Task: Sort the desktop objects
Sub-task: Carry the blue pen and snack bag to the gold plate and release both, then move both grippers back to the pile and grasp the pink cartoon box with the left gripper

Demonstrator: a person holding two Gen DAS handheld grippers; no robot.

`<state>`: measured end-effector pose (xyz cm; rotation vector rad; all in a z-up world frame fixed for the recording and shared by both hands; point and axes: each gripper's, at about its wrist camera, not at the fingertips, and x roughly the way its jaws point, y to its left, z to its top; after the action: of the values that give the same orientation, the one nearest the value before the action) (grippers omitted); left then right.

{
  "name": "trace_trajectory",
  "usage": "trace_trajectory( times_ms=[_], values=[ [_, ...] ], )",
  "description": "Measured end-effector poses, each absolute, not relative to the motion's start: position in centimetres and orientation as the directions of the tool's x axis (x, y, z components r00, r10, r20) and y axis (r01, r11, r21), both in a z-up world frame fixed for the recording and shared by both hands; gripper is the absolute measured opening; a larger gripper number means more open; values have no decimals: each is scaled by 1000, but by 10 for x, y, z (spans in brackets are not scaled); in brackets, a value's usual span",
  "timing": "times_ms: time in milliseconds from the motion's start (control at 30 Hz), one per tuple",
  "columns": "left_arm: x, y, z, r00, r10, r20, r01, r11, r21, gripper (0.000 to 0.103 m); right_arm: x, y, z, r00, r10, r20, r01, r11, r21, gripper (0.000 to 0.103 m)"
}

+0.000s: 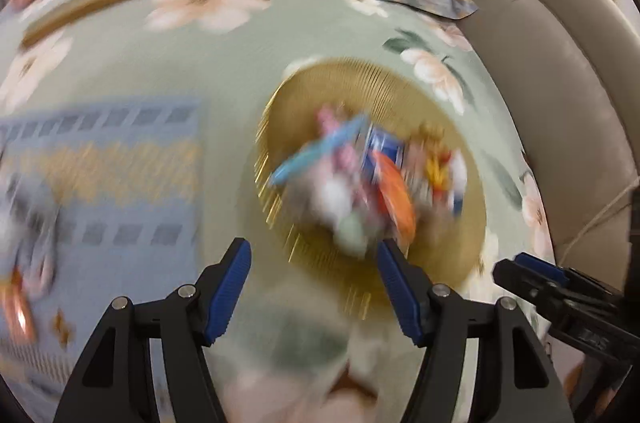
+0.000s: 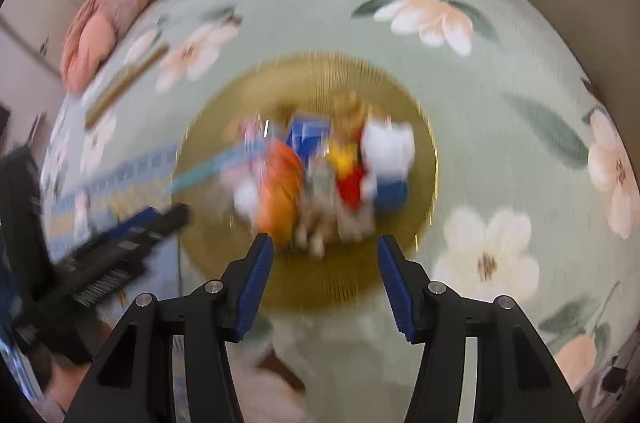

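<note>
Presently we find the sorting at an early or middle stage, so far as blurred frames allow judgement. A heap of small mixed objects (image 2: 320,179) lies piled on the round gold ribbed mat (image 2: 224,255), which rests on the green floral bedspread (image 2: 500,71); the surface is a bed, not a bench. Within the heap we can distinguish an orange rounded item (image 2: 280,191), a blue box (image 2: 308,135), a white plush figure (image 2: 388,147), a red-and-yellow toy (image 2: 346,171) and a light-blue strip (image 1: 312,155) projecting to the left. Finer identification is not possible. To the left of the mat lies a blue-and-yellow patterned cloth (image 1: 120,163), with a few blurred items (image 1: 24,223) at its left edge; we cannot tell whether these were sorted there. We judge most of the work is left.

The left tongs (image 1: 314,283) stand wide apart, holding nothing, with the right pad close against the near edge of the heap; contact cannot be confirmed. The right tongs (image 2: 326,275) are likewise spread wide and empty, poised just near of the heap, over the mat's near part.
</note>
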<state>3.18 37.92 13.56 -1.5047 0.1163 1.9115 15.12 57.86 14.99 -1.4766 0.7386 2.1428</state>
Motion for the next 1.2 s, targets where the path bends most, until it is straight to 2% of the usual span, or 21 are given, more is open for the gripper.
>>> trace_trajectory(
  times_ms=[100,200,267,400,500,700,800,900,1000,1033,1067,1100,1167,1200],
  values=[
    [69,322,128,-52,382,-923,-506,-806,-306,62,170,538,139,-284,-46,-958,-533,-823,197,55],
    [92,258,110,-22,283,-959,-412,-876,-250,62,172,482,127,-222,-147,-964,-420,-877,231,62],
    [92,226,105,-39,240,-970,-351,-912,-212,62,164,446,116,-175,-208,-962,-368,-893,260,63],
    [62,154,110,-171,181,-968,-201,-969,-145,62,135,394,103,-130,-264,-956,-295,-910,291,63],
    [31,126,111,-280,159,-947,-166,-979,-115,62,110,368,104,-133,-256,-957,-276,-918,284,63],
    [-23,119,66,-230,223,-947,-250,-954,-164,62,81,345,101,-125,-228,-966,-331,-908,257,64],
    [-29,125,60,-244,222,-944,-341,-931,-131,64,72,328,91,-98,-234,-967,-358,-899,253,64],
    [-32,136,44,-231,162,-959,-407,-912,-56,64,65,310,82,-75,-247,-966,-373,-892,257,64],
    [-27,136,48,-263,204,-943,-451,-890,-67,64,58,295,73,-56,-266,-962,-395,-879,266,64],
    [-26,134,46,-258,213,-942,-458,-886,-75,63,55,290,72,-58,-269,-961,-404,-874,269,64],
    [-26,131,46,-268,223,-937,-460,-884,-79,46,54,288,70,-58,-267,-962,-409,-873,267,64],
    [-26,126,49,-280,246,-928,-463,-881,-94,37,52,285,69,-56,-265,-963,-412,-872,264,64],
    [-32,107,54,-236,334,-912,-440,-874,-206,37,46,278,67,-55,-260,-964,-413,-873,259,64],
    [-34,98,57,-234,344,-909,-422,-879,-223,37,43,274,69,-65,-259,-964,-409,-874,262,64]
  ],
)
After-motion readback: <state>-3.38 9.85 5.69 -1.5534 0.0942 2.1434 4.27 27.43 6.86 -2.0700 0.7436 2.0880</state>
